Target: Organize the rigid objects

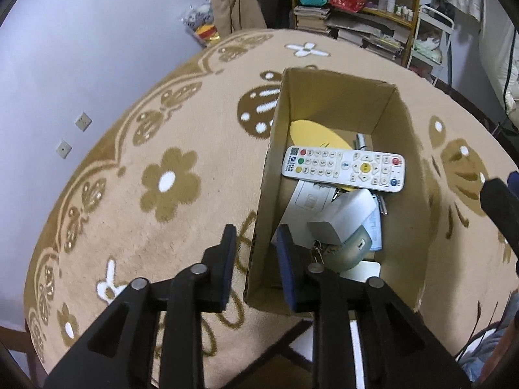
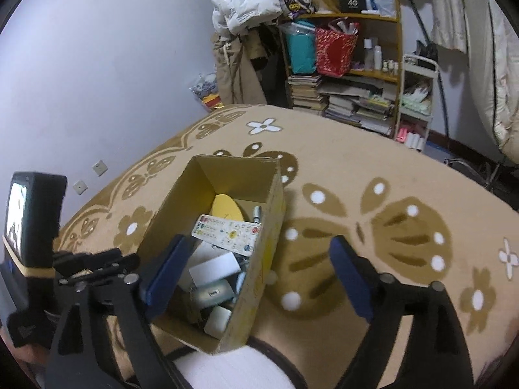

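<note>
- Nearest to us, the left gripper [image 1: 256, 243] has its jaws only slightly apart, straddling the near left wall of the cardboard box [image 1: 269, 168]; the pads do not look pressed on the card, so we judge it holds nothing.
- The right gripper [image 2: 256, 272] stands wide open and empty over the box's near right side, one finger above the contents and the other over the blanket [image 2: 373, 168].
- Inside the box, at the near end, lie a white adapter [image 1: 348, 214] and a grey-green gadget [image 1: 353, 249], touching each other.
- Further in, a white remote control [image 1: 343, 168] lies across the box, partly over a yellow disc [image 1: 311, 134] at the far end.
- We judge a drop into the box is just done. No loose item shows on the blanket, so the next move calls for lifting clear and looking for anything left.
</note>
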A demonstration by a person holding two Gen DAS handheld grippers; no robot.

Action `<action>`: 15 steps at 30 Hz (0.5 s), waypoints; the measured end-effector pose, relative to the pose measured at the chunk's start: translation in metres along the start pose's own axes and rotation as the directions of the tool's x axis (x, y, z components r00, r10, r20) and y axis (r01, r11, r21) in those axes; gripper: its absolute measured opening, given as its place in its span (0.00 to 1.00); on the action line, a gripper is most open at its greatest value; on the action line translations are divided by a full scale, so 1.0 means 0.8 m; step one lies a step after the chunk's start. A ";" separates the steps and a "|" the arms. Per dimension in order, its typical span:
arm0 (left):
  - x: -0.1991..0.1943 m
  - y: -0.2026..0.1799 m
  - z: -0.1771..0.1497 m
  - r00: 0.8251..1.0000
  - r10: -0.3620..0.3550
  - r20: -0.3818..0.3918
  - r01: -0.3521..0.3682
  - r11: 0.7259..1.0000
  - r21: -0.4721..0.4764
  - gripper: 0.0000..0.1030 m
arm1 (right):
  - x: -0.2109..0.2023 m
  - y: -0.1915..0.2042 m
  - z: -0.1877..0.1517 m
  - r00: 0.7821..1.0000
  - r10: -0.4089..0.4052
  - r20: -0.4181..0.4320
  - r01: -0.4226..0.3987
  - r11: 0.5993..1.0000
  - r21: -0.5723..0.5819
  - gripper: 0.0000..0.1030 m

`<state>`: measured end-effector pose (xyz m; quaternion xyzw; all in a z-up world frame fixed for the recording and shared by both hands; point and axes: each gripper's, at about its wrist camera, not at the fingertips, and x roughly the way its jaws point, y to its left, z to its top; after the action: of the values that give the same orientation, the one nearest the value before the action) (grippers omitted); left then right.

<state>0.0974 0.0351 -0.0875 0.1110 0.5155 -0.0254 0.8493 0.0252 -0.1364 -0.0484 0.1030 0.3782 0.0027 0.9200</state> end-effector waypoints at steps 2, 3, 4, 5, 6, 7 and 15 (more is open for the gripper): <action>-0.014 -0.002 -0.003 1.000 0.000 0.031 -0.001 1.000 0.005 0.36 | -0.013 -0.001 -0.004 1.000 -0.022 0.012 0.022 1.000 -0.005 0.94; -0.019 -0.002 -0.005 0.999 -0.003 0.044 0.002 1.000 0.010 0.38 | -0.017 -0.001 -0.005 0.999 -0.031 0.016 0.031 0.999 -0.007 0.96; -0.025 -0.004 -0.007 0.998 -0.004 0.060 0.003 1.000 0.017 0.43 | -0.022 -0.002 -0.007 0.999 -0.043 0.022 0.043 0.999 -0.007 1.00; -0.033 -0.006 -0.009 0.997 -0.002 0.078 0.000 1.000 0.026 0.49 | -0.027 -0.003 -0.009 0.998 -0.051 0.028 0.051 0.999 -0.006 1.00; -0.040 -0.007 -0.011 0.995 -0.001 0.095 -0.002 1.000 0.030 0.52 | -0.034 -0.004 -0.012 0.998 -0.061 0.036 0.061 0.998 -0.003 1.00; -0.047 -0.009 -0.014 0.993 0.003 0.118 -0.007 0.999 0.035 0.56 | -0.039 -0.005 -0.015 0.997 -0.066 0.037 0.066 0.998 -0.001 1.00; -0.073 -0.015 -0.035 0.983 -0.010 0.182 0.000 0.999 0.053 0.81 | -0.070 -0.012 -0.037 0.996 -0.058 0.071 0.057 0.998 0.014 1.00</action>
<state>0.0441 0.0256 -0.0506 0.1295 0.4351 -0.0512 0.8896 -0.0363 -0.1453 -0.0315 0.0978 0.3478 -0.0297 0.9320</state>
